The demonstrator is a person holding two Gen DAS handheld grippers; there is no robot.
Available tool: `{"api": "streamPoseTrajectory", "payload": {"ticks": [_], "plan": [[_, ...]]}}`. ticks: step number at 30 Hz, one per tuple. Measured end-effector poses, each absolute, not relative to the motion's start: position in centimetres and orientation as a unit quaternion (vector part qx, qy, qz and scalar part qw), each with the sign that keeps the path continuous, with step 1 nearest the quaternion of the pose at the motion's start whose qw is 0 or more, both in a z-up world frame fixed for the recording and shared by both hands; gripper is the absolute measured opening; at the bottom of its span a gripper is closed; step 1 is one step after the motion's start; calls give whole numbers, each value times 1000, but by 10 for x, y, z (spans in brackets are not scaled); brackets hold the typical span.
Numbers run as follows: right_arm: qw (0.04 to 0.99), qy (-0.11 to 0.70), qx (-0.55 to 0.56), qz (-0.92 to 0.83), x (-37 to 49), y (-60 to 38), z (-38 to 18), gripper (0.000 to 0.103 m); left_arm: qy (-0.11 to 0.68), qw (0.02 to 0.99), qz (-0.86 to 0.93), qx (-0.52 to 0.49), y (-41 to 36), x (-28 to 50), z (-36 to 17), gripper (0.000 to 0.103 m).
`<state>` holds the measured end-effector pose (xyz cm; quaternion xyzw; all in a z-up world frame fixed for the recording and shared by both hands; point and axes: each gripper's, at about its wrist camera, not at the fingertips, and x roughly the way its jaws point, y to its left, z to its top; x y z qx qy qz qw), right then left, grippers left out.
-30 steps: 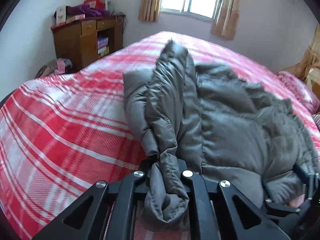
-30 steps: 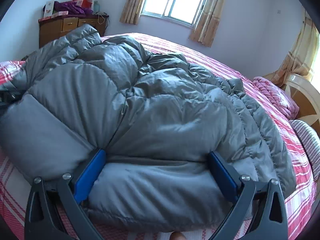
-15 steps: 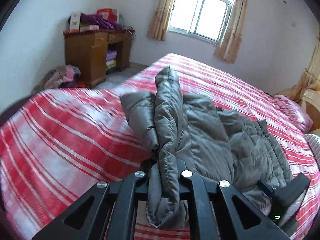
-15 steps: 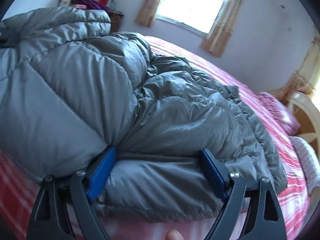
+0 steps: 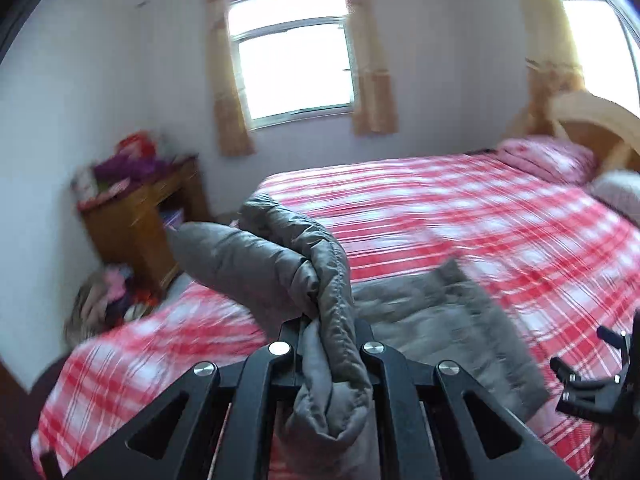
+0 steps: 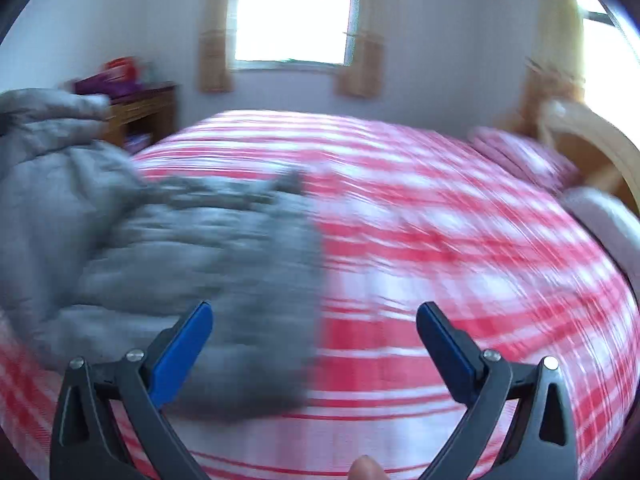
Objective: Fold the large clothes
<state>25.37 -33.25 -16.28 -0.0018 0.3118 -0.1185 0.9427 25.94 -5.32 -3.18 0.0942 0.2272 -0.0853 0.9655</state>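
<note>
A grey puffy down jacket [image 5: 440, 320] lies on the red-and-white plaid bed [image 5: 460, 208]. My left gripper [image 5: 326, 332] is shut on a bunched fold of the jacket and holds it lifted above the bed. In the right wrist view the jacket [image 6: 192, 248] is blurred and fills the left half, its lifted part at the far left. My right gripper [image 6: 314, 320] is open and empty, its blue pads [image 6: 184, 344] wide apart above the jacket's right edge and bare bedspread [image 6: 460, 240]. The right gripper also shows at the right edge of the left wrist view [image 5: 592, 376].
A wooden desk [image 5: 140, 216] with piled items stands left of the bed, with clutter on the floor below it. A curtained window [image 5: 296, 68] is in the far wall. Pink pillows [image 5: 548, 160] and a wooden headboard [image 5: 596, 120] are at the right.
My left gripper has lifted the held fold and swung right. My right gripper has pulled off the jacket body it straddled and moved right, over bare bedspread. Both views are motion-blurred.
</note>
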Motion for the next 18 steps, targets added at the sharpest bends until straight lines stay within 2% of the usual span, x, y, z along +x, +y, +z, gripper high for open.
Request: {"api": "streamPoseTrajectory", "payload": {"ticks": [8,13,16,18], "plan": [[919,329,95,-197,227,-424,-195,103,203,935,-142,254,-215,276,-111,7],[909,347,114,-201,223,-443,-210,103,221,906,-163,324,-259,275,-165,9],[905,350,139,-197,220,-452,-214,103,199,898,-159,359,-264,263,-171,19],[905,350,140,-197,220,-454,-213,103,190,898,-161,361,-259,253,-156,35]]}}
